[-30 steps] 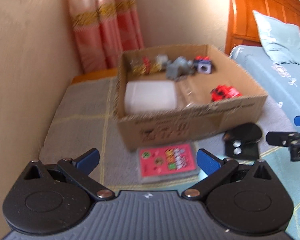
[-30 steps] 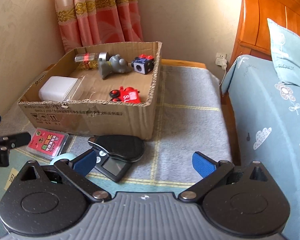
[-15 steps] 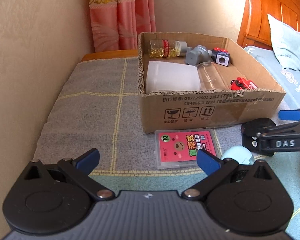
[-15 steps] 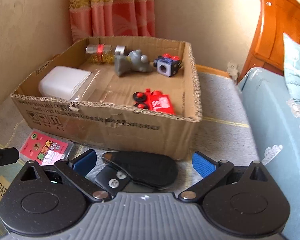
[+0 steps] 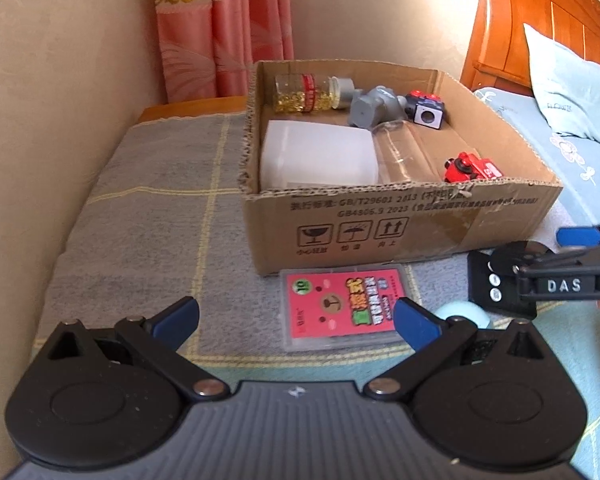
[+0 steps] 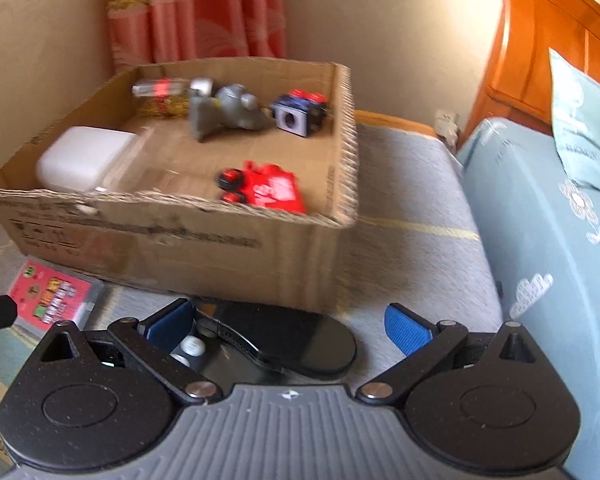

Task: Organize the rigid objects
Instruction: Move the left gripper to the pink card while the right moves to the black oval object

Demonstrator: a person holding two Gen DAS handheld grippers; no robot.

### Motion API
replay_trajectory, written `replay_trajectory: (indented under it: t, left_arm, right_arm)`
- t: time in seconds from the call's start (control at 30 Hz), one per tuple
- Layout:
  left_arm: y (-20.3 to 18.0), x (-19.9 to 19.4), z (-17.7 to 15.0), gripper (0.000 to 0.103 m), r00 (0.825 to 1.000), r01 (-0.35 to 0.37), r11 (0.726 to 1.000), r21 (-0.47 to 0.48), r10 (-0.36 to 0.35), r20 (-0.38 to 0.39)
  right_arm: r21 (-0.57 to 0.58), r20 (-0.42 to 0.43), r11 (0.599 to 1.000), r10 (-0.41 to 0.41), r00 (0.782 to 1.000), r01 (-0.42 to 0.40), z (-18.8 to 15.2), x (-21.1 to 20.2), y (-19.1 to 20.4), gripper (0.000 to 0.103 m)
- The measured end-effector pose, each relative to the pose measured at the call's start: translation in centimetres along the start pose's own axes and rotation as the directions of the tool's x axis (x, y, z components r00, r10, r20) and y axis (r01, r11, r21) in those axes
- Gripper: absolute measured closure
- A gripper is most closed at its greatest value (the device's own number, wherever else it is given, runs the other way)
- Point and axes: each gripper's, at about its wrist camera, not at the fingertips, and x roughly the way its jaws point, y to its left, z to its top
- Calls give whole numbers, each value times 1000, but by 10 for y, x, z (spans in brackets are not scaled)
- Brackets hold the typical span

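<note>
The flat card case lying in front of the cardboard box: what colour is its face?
Pinkish red card case with green and yellow print, clearest in the left wrist view.

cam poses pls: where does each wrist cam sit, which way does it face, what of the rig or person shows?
Left wrist: on the left gripper, low over the blanket, facing the box and card pack; own open fingers show, plus the right gripper and a bit of hand at right.
Right wrist: on the right gripper, facing the box's right corner, black scale between its open fingers; left gripper tip at left edge.
Shared: box, card pack, scale, curtain.
</note>
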Motion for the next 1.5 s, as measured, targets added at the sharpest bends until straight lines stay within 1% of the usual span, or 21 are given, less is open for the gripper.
replay_trajectory:
  t: [0.1, 0.23, 0.37, 0.47, 0.57, 0.73, 0.8, 0.83, 1.1, 1.17, 1.23, 1.3, 1.5]
  left_arm:
    - [-5, 8, 3, 1, 1000, 19, 1000, -2, -19, -4]
    - [-12, 23, 8, 1, 999, 49, 999, 3, -48, -19]
    - [-18, 41, 11, 1, 997, 59, 998, 24, -58, -46]
    - [-21, 51, 12, 1, 997, 52, 998, 41, -49, -63]
    - [-23, 54, 11, 0, 998, 35, 997, 72, -31, -49]
    - [-7, 50, 8, 0, 999, -24, 998, 53, 26, -39]
    - [2, 48, 5, 0, 999, -27, 999, 28, 29, -43]
    - [7, 48, 3, 0, 999, -18, 1000, 1, 18, -49]
    - [9, 47, -2, 0, 999, -40, 999, -25, 39, -24]
    - [9, 46, -3, 0, 999, -41, 999, -26, 41, -16]
    - [9, 44, -5, 0, 999, -42, 999, -26, 42, -11]
    - [10, 44, -5, 0, 999, -43, 999, -27, 42, -11]
    - [9, 43, -7, 0, 999, -44, 999, -29, 44, -4]
  right_arm:
    - [13, -14, 1000, -14, 1000, 14, -6, 1, -9, 0]
    - [34, -22, 999, 19, 1000, -18, -8, 1, -21, 0]
    - [42, -36, 998, 46, 998, -45, -8, 4, -28, 0]
    - [67, -39, 996, 69, 997, -66, -9, 6, -33, 0]
    - [66, -38, 995, 75, 996, -72, -10, 6, -33, 0]
    - [64, -44, 995, 81, 996, -78, -9, 7, -34, 0]
    - [64, -40, 995, 82, 996, -79, -10, 7, -35, 0]
    - [66, -36, 995, 82, 996, -80, -10, 7, -35, 0]
    - [97, 1, 994, 56, 998, -56, -18, 4, -33, 0]
    - [104, -10, 993, 56, 998, -55, -18, 2, -32, 0]
    - [93, -18, 993, 68, 997, -66, -17, 1, -29, 0]
    - [85, 6, 993, 80, 997, -80, -16, -1, -24, 0]
    - [101, 27, 995, -1, 1000, -1, -6, 10, -17, 0]
